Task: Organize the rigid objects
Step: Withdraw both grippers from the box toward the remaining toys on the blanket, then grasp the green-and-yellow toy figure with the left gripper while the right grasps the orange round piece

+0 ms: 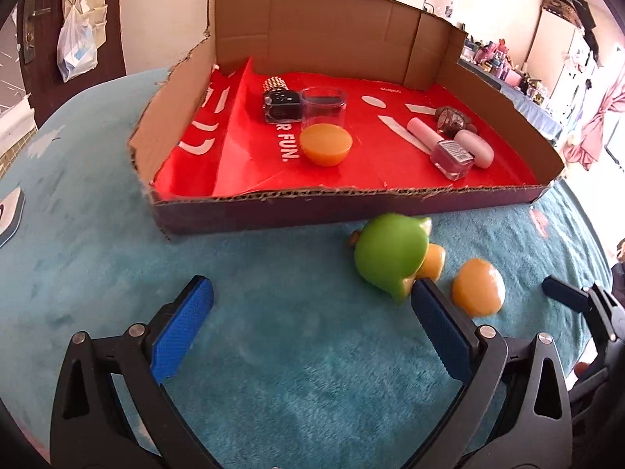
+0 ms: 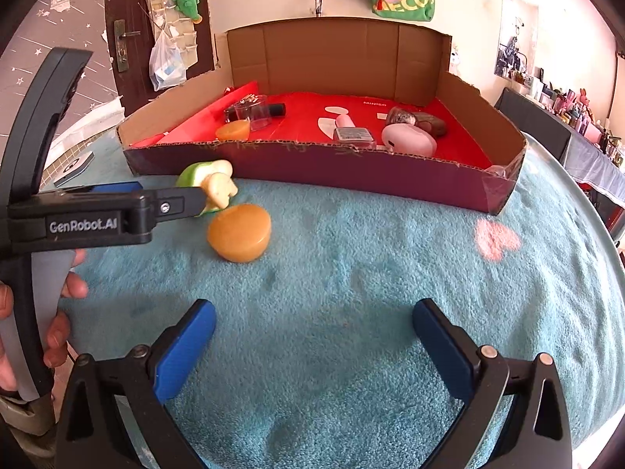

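Worktop (image 2: 351,273): covered with a teal fleece blanket.
Cardboard tray (image 1: 273,211): red-lined, beyond both pairs of fingers; holds an orange puck, a clear cup and nail polish bottles.
Left gripper (image 1: 312,305): fingers spread wide, holding nothing.
Green toy (image 1: 390,254): lies on the blanket, touching the tip of the left gripper's right finger.
Orange puck (image 2: 239,232): just right of that finger, ahead-left of the right fingers.
Right gripper (image 2: 314,324): fingers spread, nothing between them.
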Demonstrator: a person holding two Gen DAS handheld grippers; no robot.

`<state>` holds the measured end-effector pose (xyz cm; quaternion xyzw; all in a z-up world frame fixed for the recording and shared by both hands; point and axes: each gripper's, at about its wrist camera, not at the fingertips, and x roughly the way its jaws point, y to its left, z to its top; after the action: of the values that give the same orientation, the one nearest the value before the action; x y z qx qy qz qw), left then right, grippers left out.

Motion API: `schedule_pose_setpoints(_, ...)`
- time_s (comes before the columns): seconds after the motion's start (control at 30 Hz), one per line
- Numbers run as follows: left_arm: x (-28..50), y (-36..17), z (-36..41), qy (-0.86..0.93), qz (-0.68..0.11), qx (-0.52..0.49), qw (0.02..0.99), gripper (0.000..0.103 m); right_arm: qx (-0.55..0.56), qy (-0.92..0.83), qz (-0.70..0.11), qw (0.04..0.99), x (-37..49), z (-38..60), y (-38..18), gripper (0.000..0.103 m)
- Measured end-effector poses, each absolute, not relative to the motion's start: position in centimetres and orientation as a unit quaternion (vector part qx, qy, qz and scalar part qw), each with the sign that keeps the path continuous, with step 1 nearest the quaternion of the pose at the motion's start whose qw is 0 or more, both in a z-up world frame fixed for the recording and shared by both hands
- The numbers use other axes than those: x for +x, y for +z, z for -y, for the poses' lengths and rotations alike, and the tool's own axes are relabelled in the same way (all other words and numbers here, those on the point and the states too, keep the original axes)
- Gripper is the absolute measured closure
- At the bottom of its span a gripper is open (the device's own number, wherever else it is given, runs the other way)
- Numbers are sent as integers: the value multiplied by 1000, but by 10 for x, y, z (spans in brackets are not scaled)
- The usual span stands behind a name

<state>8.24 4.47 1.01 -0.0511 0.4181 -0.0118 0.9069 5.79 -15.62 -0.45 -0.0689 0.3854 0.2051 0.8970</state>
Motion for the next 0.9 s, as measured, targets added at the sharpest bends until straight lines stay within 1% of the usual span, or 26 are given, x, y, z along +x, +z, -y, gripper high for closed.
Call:
schedule_pose_setpoints(0.17, 70, 7, -48, 0, -417, -18, 909, 0, -73, 213, -389, 893, 63, 148, -4, 0)
schedule_pose_setpoints(0.33, 69, 12, -49, -38, -415, -47, 908, 0, -86, 225, -390, 889, 70, 136, -2, 0)
schedule_pose_setpoints(0.67, 73, 13, -51, -45, -418, -59, 905, 0, -96, 219, -396, 887, 92, 131, 1, 0)
schedule_pose_setpoints(0.9, 80, 15, -35, -65, -419, -56, 904, 0, -83, 179, -400, 895, 100, 155, 1, 2)
